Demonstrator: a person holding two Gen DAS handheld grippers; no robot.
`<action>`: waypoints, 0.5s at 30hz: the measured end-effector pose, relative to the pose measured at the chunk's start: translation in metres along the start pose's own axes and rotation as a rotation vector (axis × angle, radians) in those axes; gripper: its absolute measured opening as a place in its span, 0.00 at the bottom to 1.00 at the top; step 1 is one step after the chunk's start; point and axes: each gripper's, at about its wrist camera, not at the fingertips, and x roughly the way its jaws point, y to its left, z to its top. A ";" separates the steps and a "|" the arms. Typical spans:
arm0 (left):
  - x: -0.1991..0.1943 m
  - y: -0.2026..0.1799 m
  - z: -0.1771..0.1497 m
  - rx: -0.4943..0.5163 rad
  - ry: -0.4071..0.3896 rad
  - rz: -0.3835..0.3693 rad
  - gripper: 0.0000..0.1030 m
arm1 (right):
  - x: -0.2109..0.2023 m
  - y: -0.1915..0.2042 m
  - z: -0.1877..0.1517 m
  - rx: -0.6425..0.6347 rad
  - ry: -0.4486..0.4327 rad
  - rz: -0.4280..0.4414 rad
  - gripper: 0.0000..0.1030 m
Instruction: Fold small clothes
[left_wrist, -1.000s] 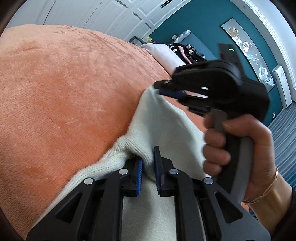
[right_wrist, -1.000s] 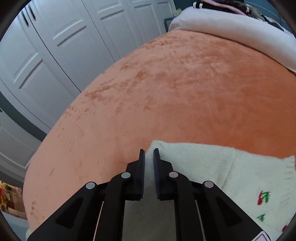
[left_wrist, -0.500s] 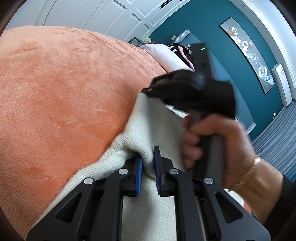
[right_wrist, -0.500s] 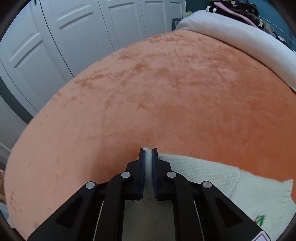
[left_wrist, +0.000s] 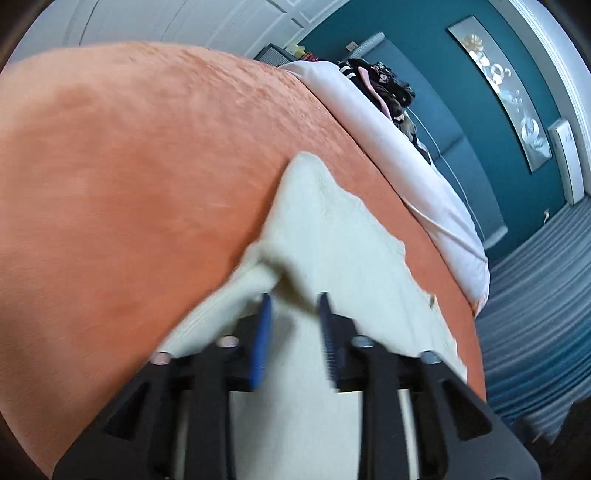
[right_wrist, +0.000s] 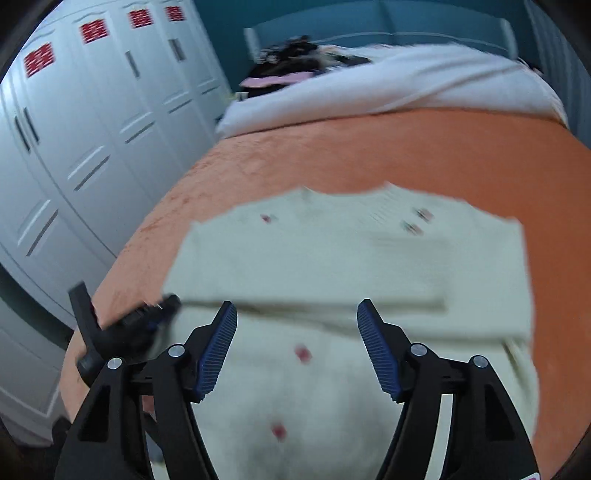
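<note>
A small cream knitted sweater with tiny red embroidered motifs (right_wrist: 332, 258) lies on the orange plush blanket (right_wrist: 424, 155) of the bed, one part already doubled over so that a folded edge runs crosswise just ahead of the right hand-held gripper (right_wrist: 297, 350). That gripper hangs directly over the garment with its jaws spread wide and nothing between them. The left hand-held gripper (left_wrist: 293, 325) sits at the sweater's left edge, jaws partly apart, a raised ridge of knit (left_wrist: 269, 273) standing at its fingertips; the blur leaves it unclear whether the pads touch the cloth, though they do not look clamped. In the right wrist view the left tool shows as a dark shape at the sweater's left side. The sweater's long axis lies left to right across both grippers, so the next fold probably takes an end toward the middle; the right gripper is better centred, the left nearer an edge.
</note>
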 end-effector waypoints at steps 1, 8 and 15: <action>-0.028 0.004 -0.003 0.014 -0.022 0.024 0.76 | -0.019 -0.026 -0.025 0.040 0.025 -0.053 0.65; -0.142 0.058 -0.052 -0.075 0.105 0.102 0.85 | -0.095 -0.124 -0.167 0.369 0.139 -0.069 0.66; -0.152 0.051 -0.081 -0.029 0.212 0.087 0.89 | -0.070 -0.098 -0.196 0.416 0.166 0.080 0.67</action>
